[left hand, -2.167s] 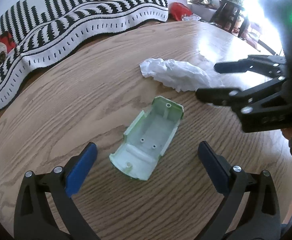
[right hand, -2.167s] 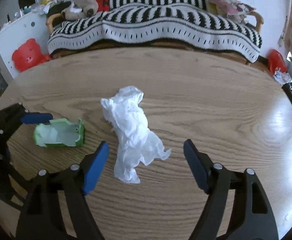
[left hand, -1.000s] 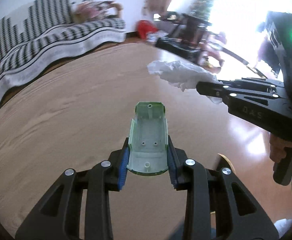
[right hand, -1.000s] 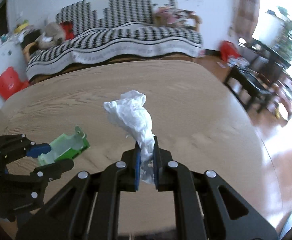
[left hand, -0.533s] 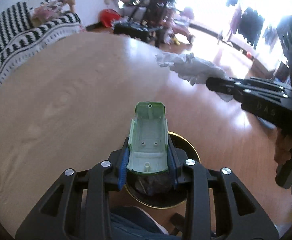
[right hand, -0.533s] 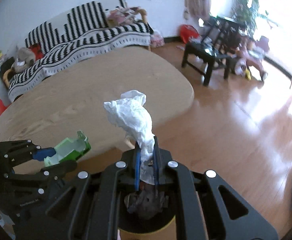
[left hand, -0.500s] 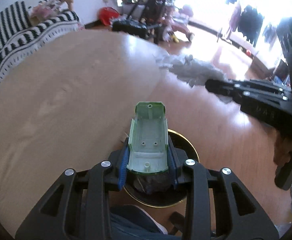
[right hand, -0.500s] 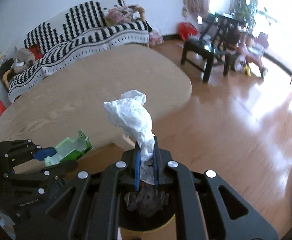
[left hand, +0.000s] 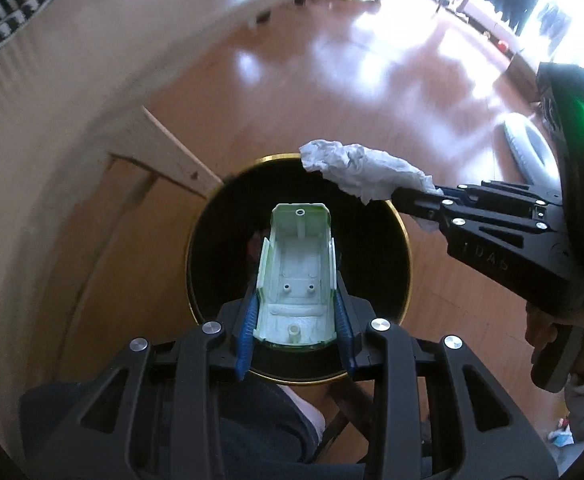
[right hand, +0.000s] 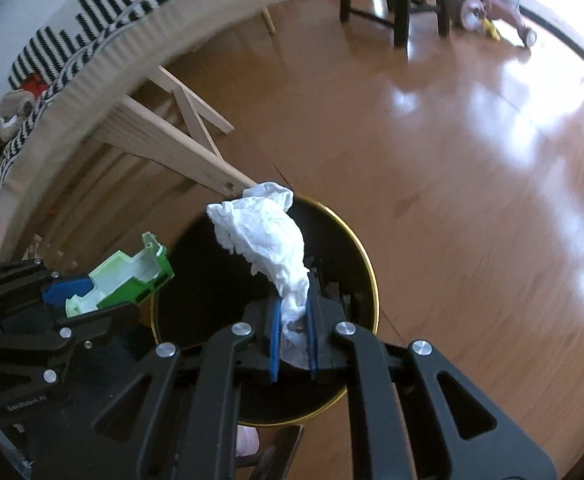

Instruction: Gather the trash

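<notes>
Both grippers are hanging nose-down over a round black bin (left hand: 395, 236) with a gold rim, standing on the glossy wooden floor (right hand: 471, 160) beside the table.

The left gripper (left hand: 296, 320) is clenching a pale green plastic shell (left hand: 296, 268) between its blue pads (left hand: 248, 328), gripping it by its long side walls. The shell's hollow inside, with its screw posts, is facing the camera, and its far end is reaching out over the dark mouth of the bin. In the right wrist view the same shell (right hand: 128, 276) is showing at the left, its bright green outer face turned toward the bin.

The right gripper (right hand: 292, 332) is clamping a crumpled white tissue (right hand: 268, 236) at its near end; the rest of the wad is sticking out away from the fingers, over the bin's far rim (right hand: 343, 224). Seen from the left wrist, the tissue (left hand: 363, 168) is jutting in from the right, above the shell's far end and apart from it. Dark scraps are lying inside the bin.

The pale wooden table (right hand: 104, 92) with its slanted legs is standing at the far left. A hand (left hand: 539, 328) is gripping the right gripper's handle at the right edge. A dark trouser leg (left hand: 252, 432) is showing nearest the left camera.
</notes>
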Available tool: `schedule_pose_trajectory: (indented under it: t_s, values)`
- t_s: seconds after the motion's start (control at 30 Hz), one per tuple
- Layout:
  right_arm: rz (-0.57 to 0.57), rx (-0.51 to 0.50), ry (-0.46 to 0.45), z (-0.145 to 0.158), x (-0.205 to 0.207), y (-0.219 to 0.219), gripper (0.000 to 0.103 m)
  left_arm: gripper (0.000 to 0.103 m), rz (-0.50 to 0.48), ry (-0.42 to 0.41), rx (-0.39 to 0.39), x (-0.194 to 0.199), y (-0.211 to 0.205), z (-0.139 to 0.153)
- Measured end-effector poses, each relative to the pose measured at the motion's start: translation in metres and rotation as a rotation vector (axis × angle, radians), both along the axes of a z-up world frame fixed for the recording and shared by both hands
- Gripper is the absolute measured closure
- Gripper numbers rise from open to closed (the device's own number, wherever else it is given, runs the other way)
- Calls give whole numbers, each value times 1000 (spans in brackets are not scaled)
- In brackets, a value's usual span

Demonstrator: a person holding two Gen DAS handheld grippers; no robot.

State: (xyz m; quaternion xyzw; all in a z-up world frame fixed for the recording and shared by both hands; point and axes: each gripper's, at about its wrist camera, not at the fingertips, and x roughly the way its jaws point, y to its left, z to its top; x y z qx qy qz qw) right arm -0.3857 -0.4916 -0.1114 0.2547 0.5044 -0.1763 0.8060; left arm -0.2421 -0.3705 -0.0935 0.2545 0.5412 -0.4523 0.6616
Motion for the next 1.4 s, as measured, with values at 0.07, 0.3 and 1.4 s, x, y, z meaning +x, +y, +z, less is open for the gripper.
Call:
schedule_pose_trajectory:
  t_s: [0.07, 0.3, 1.4]
  values:
    - [-5, 19, 13, -8, 5, -3, 92, 70, 1, 24, 15, 7, -3, -9]
    - [-13, 64, 70, -32, 15, -10, 92, 70, -25, 49, 47, 7, -24, -29]
    - [-151, -117, -327, 118, 20, -23, 7, 6, 37, -86, -205, 8, 20, 94]
